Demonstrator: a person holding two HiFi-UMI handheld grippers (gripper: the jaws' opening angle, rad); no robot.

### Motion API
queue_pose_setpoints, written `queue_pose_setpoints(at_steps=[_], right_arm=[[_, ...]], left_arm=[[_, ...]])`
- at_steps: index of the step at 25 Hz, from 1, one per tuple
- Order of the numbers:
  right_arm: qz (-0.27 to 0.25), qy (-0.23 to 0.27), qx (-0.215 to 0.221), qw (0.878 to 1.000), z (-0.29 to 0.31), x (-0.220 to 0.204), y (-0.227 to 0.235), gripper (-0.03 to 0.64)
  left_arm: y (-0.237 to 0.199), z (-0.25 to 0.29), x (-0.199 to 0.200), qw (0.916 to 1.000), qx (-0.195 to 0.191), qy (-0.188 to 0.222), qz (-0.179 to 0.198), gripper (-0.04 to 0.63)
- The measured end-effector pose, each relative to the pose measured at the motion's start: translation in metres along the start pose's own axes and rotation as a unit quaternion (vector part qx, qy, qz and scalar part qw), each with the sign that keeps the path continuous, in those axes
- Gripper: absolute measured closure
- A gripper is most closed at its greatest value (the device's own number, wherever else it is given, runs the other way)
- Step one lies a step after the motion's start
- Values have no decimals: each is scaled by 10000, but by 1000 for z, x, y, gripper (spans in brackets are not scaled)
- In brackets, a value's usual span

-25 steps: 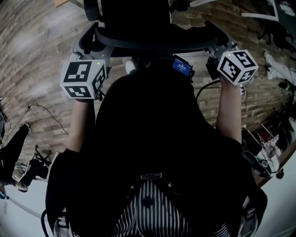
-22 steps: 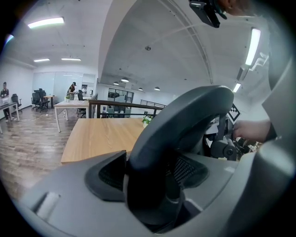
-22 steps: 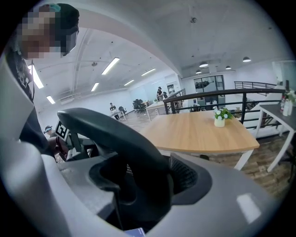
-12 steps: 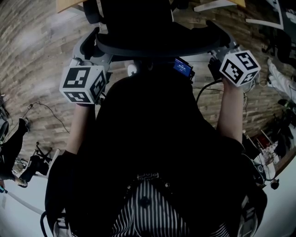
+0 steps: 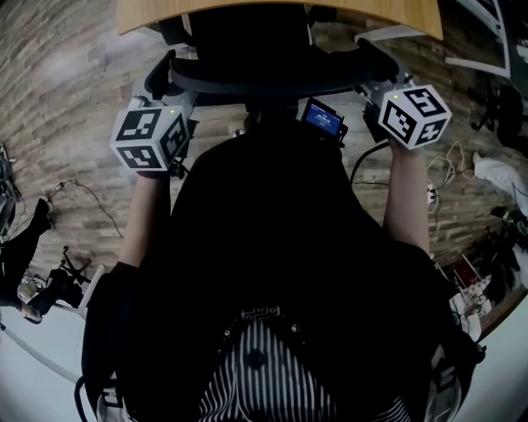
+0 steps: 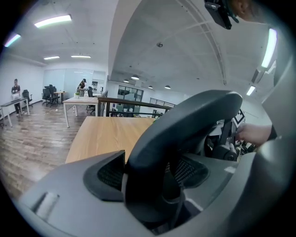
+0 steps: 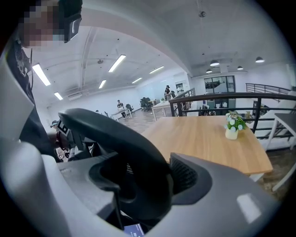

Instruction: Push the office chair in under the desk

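Note:
In the head view the black office chair [image 5: 247, 41] stands just ahead of me, its seat partly under the wooden desk [image 5: 371, 12]. Its curved backrest rim [image 5: 272, 78] runs between my two grippers. My left gripper [image 5: 169, 78] is clamped on the rim's left end, and the left gripper view shows the rim [image 6: 185, 125] between both pads [image 6: 108, 173]. My right gripper [image 5: 375, 78] is clamped on the right end, with the rim [image 7: 115, 134] pressed against its pad [image 7: 182, 173]. The desk top [image 6: 106, 134] [image 7: 208, 139] lies straight beyond the rim.
A small potted plant [image 7: 233, 126] stands on the desk's far right side. Cables [image 5: 74, 198] trail over the wooden floor at the left. Other desks and chairs [image 6: 78, 99] and a railing [image 7: 259, 99] stand further back. A white frame [image 5: 396, 33] sits beside the chair at the right.
The chair and both grippers have moved forward toward the desk. The desk's wooden edge has come into the top of the head view, over the chair's seat.

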State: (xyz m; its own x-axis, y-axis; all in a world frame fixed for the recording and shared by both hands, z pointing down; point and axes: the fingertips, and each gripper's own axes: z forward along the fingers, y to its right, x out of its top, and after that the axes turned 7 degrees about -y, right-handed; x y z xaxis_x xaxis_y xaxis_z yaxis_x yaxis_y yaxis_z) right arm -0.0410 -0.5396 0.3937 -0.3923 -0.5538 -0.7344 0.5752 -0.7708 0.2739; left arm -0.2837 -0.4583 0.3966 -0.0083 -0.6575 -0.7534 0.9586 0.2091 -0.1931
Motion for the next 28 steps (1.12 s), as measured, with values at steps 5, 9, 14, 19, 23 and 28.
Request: queue_pose_setpoints(at_steps=[5,9,14,19,23,28], right_arm=[[-96,185,36,9998,2,11,-2,325],[-156,218,79,9996,10,20,-8,327],[-417,72,153,9990,20,37,-15,341],[-660,-17,84,9978,26,37,-20,356],[-723,-56,210,9971,34,42,-24,362],[-618,47,154,9980,41,37,-22,364]], left_arm=[[-5,-7,8,9996,227,-11,-190,290],[-17,-14,9,9983,485,69,-303,290],[-34,-20,24,9953,888,259,-303,298],[-42,-23,26,9929,1114,273,-310,299],[-53,-22,32,9926,1156,273,-251,301],[-59,-14,30,9921,1199,307,-202,301]])
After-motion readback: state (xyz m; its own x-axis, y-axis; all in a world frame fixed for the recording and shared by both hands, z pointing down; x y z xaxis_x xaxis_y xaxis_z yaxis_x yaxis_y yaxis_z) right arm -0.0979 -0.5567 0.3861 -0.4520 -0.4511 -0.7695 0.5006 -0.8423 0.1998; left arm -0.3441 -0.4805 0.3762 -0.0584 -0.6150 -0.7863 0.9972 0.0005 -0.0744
